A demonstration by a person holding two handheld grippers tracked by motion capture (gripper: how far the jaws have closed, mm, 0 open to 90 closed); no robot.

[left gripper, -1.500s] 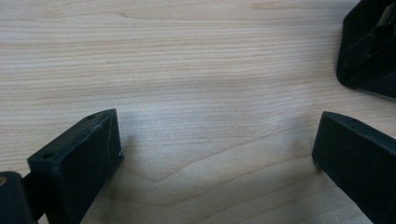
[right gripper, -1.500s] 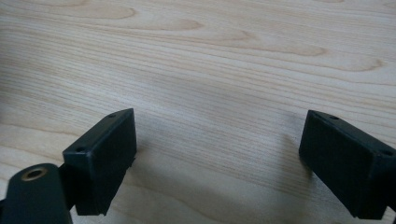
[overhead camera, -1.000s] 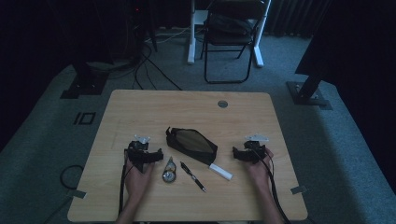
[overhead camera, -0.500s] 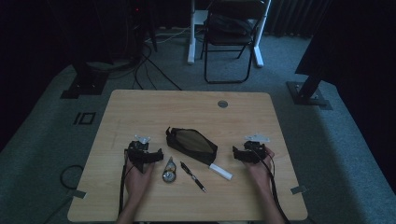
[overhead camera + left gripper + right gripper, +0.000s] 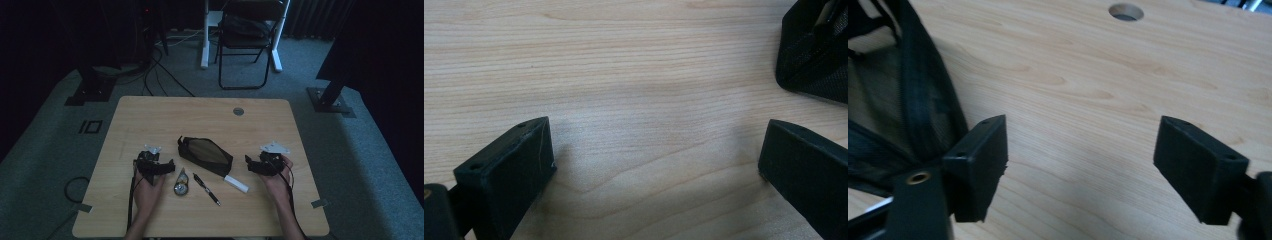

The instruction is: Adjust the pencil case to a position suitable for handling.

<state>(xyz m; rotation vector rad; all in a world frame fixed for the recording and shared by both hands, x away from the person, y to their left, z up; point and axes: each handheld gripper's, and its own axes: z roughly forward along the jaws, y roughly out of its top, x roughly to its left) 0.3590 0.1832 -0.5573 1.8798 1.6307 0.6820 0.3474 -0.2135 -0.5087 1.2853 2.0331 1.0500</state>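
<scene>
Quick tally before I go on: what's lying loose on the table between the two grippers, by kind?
Black mesh pouch: 1
Black pen: 1
White stick-shaped item: 1
Small round-ended item, possibly a tape dispenser: 1
Total: 4 things, none held; the left gripper and right gripper both stand open over bare wood.

High view: dim, murky, room edges lost in black | tabletop (image 5: 210, 120) palest area, evenly lit, faint shadows | gripper views: brighter, soft diffuse light, sharp wood grain, blurred near tongs, soft shadow beneath them | no glare
</scene>
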